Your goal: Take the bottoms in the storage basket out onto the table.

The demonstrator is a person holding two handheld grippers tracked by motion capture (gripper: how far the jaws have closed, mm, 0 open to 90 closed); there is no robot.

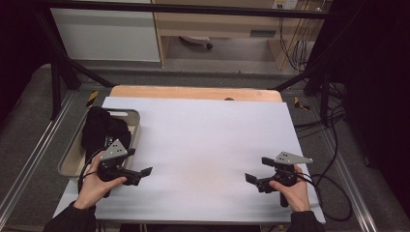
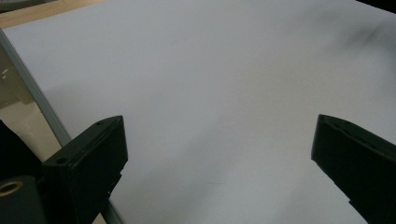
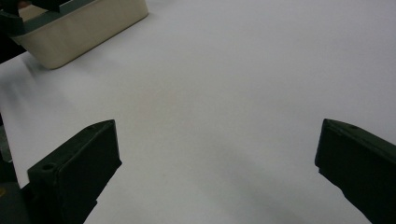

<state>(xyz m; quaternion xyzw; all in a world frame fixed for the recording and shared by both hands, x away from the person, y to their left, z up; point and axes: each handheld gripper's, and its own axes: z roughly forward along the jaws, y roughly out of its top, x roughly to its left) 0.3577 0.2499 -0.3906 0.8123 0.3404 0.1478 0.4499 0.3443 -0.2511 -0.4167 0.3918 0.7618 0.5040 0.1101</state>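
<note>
Grey carpet floor (image 1: 29,125); black frame posts (image 1: 55,82); white cabinet (image 1: 106,34) and wooden desk (image 1: 217,21) behind; dim lighting.

Dim room, soft shadows, edges blurry.

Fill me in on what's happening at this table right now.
A person sits at a table covered by a white sheet, holding a claw in each hand. The left claw and the right claw both hover low over the bare sheet, pointing toward each other, jaws wide open with nothing between them. At the table's left edge, a beige bin holds a bundle of black cloth, close beside the left claw. Nothing has been picked up.
</note>
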